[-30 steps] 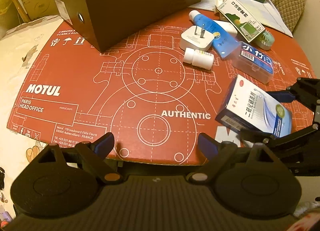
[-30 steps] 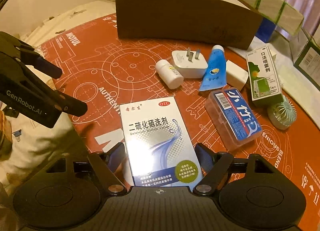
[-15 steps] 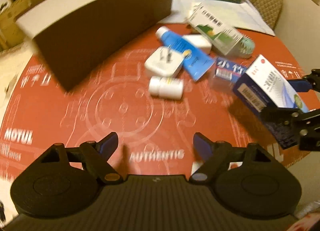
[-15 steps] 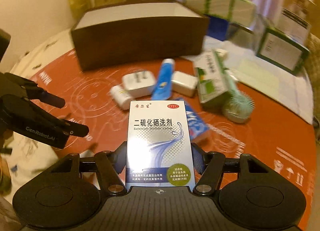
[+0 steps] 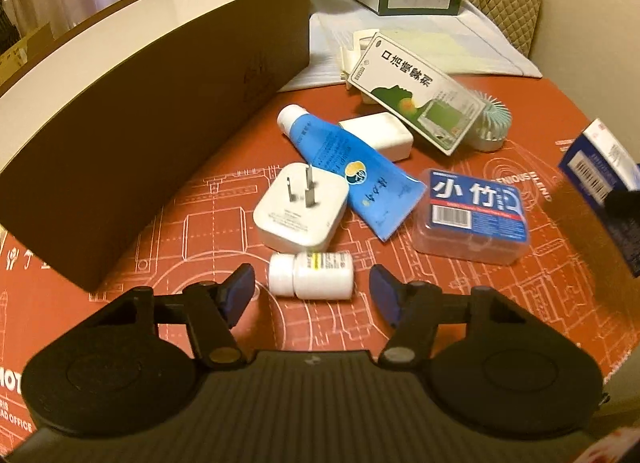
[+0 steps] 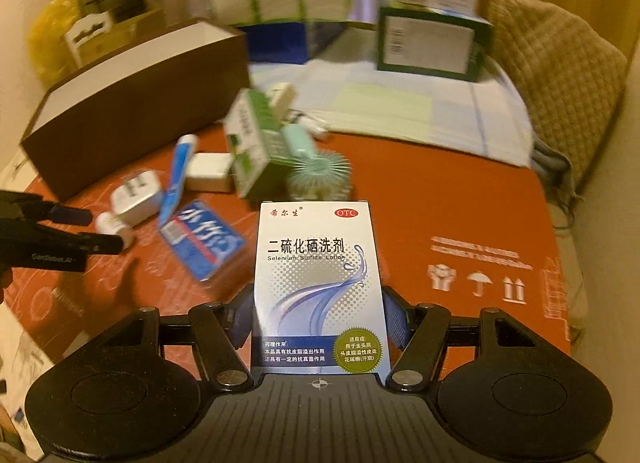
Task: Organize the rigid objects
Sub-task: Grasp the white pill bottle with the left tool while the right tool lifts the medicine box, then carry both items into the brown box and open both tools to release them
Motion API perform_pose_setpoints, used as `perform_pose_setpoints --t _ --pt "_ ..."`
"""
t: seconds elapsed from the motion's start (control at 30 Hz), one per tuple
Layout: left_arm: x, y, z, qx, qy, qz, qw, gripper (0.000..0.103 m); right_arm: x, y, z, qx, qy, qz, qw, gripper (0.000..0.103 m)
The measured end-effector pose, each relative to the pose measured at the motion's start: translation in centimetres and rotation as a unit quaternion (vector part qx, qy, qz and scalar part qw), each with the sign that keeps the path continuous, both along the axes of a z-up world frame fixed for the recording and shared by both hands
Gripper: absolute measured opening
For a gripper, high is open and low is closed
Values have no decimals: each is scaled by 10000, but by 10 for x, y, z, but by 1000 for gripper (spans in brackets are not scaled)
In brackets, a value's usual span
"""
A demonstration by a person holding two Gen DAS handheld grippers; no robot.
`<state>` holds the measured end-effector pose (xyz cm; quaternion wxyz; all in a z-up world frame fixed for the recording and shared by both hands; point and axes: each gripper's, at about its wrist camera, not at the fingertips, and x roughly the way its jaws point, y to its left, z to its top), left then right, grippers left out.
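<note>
Both grippers now have a target: the right gripper (image 6: pixel 319 319) has lifted the lotion box (image 6: pixel 318 287) off the mat, clamped between its pads, while the left gripper (image 5: pixel 312 289), jaws closing but not touching, now straddles the pill bottle (image 5: pixel 311 274) near the brown box (image 5: pixel 132 123), seemingly where both go.

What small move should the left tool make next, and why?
Probably finish closing on the pill bottle: it lies between the left tool's closing jaws, not yet pressed. The right tool already holds the lotion box.
</note>
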<state>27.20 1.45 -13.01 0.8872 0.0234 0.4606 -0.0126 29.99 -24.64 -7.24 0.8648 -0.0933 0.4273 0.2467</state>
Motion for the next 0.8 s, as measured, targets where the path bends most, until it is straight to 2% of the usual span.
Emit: perform_pose_setpoints --t 0.1,0.4,0.63,0.8 --pt "5 1 -3 -32 39 -23 10000 43 8 -10 -1 3 33 -70 10000 61" --pt "2 -3 5 -66 -18 224 9997 42 29 -16 -3 107 130 97 9998 61" --pt "-14 0 46 -160 -334 387 9986 42 31 13 8 317 190 500 9981 61" --pt "-20 19 80 -188 -566 470 9971 42 25 57 26 503 173 882 9947 61"
